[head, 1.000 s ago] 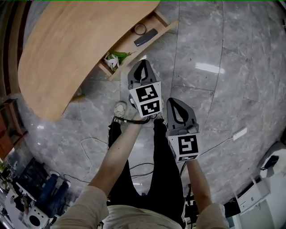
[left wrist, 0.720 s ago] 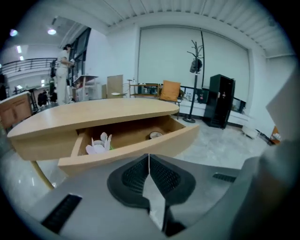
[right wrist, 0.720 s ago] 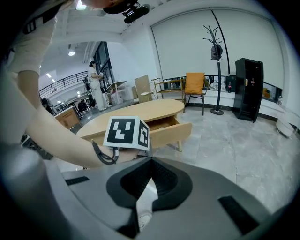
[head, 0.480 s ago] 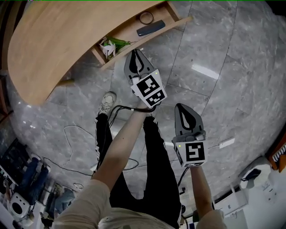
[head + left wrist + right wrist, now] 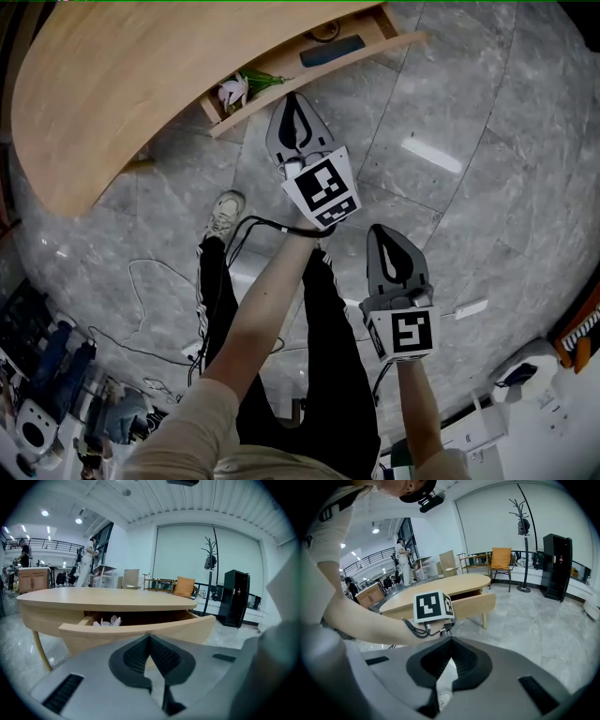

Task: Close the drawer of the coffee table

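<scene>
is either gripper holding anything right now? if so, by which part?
Nothing is held. The left gripper and the right gripper both have their jaws together with nothing between them. The drawer stands open.

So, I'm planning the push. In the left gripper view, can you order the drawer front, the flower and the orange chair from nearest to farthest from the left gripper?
1. Drawer front, straight ahead, low.
2. Flower, just behind it, left of centre.
3. Orange chair, far back, right of centre.

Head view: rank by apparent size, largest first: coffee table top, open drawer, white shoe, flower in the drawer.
1. coffee table top, by far
2. open drawer
3. white shoe and flower: about alike, not ranked
</scene>
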A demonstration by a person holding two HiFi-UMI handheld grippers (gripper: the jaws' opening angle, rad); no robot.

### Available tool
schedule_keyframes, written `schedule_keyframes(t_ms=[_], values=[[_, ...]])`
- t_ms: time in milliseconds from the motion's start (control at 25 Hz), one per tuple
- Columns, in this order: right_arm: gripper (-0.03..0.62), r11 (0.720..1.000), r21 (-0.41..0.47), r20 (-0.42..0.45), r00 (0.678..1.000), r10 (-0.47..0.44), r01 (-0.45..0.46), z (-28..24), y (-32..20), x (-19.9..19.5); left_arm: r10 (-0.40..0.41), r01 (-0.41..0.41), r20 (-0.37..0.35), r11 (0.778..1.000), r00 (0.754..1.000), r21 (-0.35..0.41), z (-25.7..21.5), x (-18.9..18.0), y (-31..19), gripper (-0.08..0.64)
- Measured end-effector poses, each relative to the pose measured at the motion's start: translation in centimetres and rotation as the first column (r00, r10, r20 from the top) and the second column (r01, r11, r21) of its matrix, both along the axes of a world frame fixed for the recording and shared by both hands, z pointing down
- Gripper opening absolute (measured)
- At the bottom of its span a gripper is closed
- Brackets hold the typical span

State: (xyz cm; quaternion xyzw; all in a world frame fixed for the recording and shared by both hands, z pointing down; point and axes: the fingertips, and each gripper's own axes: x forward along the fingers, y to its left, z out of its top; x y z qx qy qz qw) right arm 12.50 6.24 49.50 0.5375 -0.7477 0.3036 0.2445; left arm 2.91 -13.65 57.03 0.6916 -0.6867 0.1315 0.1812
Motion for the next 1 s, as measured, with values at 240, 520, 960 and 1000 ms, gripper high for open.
schedule_keyframes(t_ms=[240, 520, 960, 1000], values=[[0.006, 1.0, 0.011, 0.025, 0.999, -0.021, 0.02, 0.6, -1.8, -1.6, 0.009, -0.01, 0.017, 0.997, 1.0, 0.074, -0.4, -1.2, -3.6, 0.008], [0.006, 0.998, 0.03, 0.048, 0.997, -0.054, 0.052, 0.8, -4.4, -2.3, 0.002, -0.006, 0.027, 0.988, 1.0, 0.155, -0.5, -3.0, -7.9, 0.008], [0.006, 0.994, -0.009, 0.047, 0.993, -0.104, 0.105, 2.1, -3.7, -2.4, 0.073, -0.085, 0.062, 0.974, 0.995, 0.21, -0.7, -3.5, -9.5, 0.008], [0.006, 0.994, 0.0, 0.053, 0.993, -0.108, 0.108, 1.8, -3.9, -2.8, 0.074, -0.085, 0.062, 0.975, 0.995, 0.205, -0.6, -3.5, -9.5, 0.008]])
